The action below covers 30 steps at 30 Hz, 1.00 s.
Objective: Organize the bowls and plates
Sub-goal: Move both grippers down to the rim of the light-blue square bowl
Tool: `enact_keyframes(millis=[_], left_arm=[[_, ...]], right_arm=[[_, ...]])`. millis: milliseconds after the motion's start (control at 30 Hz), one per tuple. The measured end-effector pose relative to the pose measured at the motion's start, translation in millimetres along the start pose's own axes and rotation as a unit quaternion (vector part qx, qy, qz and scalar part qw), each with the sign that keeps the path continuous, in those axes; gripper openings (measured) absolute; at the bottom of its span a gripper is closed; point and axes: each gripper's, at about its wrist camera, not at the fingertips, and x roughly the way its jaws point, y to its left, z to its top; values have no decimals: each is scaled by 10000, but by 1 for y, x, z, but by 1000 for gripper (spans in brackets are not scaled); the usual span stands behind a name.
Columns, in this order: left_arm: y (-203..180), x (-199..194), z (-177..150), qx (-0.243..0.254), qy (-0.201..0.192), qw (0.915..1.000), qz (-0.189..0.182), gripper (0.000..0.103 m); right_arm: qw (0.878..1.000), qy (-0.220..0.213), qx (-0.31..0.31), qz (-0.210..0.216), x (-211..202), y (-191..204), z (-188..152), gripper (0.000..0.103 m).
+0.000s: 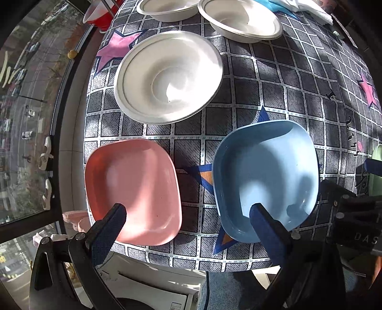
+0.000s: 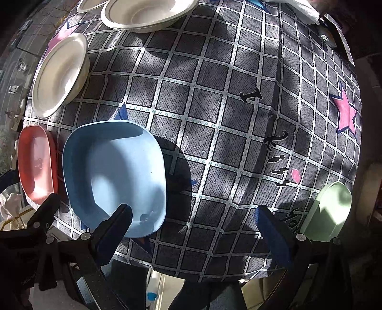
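Note:
A pink plate (image 1: 133, 190) and a blue plate (image 1: 265, 176) lie side by side at the table's near edge. A white bowl (image 1: 167, 76) sits behind them, with two more white bowls (image 1: 241, 20) at the far side. My left gripper (image 1: 188, 212) is open and empty above the near edge, between the pink and blue plates. In the right wrist view my right gripper (image 2: 193, 214) is open and empty, with the blue plate (image 2: 114, 176) at its left finger, the pink plate (image 2: 35, 164) further left, and a green plate (image 2: 329, 209) at the right.
The table has a grey checked cloth (image 2: 214, 119) with pink and blue stars. A red cup (image 1: 98, 16) stands at the far left corner and white cloth (image 1: 310, 9) at the far right. A window (image 1: 28, 107) runs along the left side.

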Motion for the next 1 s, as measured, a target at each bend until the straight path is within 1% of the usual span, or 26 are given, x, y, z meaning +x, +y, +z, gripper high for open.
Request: enact_keyframes(millis=[133, 233, 367, 500, 700, 767, 833, 867, 933, 1000], left_arm=[[-4, 11, 2, 47, 121, 9999, 110, 103], [-7, 13, 3, 137, 132, 9996, 187, 103], [-18, 12, 6, 230, 165, 9993, 229, 103], [-34, 15, 10, 350, 185, 9991, 149, 103], [-66, 25, 14, 649, 200, 9977, 72, 103], [-75, 27, 16, 719, 174, 9972, 48, 103], [-82, 30, 18, 759, 146, 9970, 28, 103], [-85, 31, 19, 757, 123, 9971, 26, 103], [-86, 35, 22, 720, 97, 9974, 4, 103], [-87, 41, 24, 670, 117, 9977, -41, 103]], right_arm=[[9998, 99, -2, -186, 19, 4, 11, 103], [9993, 165, 16, -345, 37, 8, 19, 103], [9983, 373, 22, -448, 60, 5, 19, 103], [9982, 472, 253, -270, 70, -14, 6, 103], [9938, 701, 832, -211, 77, -67, -30, 103], [9913, 701, 1111, -65, 79, -82, -38, 103], [9887, 613, 1362, 153, 77, -90, -44, 103], [9875, 582, 1438, 288, 77, -99, -51, 103], [9847, 509, 1575, 548, 69, -110, -49, 103], [9840, 445, 1585, 685, 66, -113, -45, 103]])
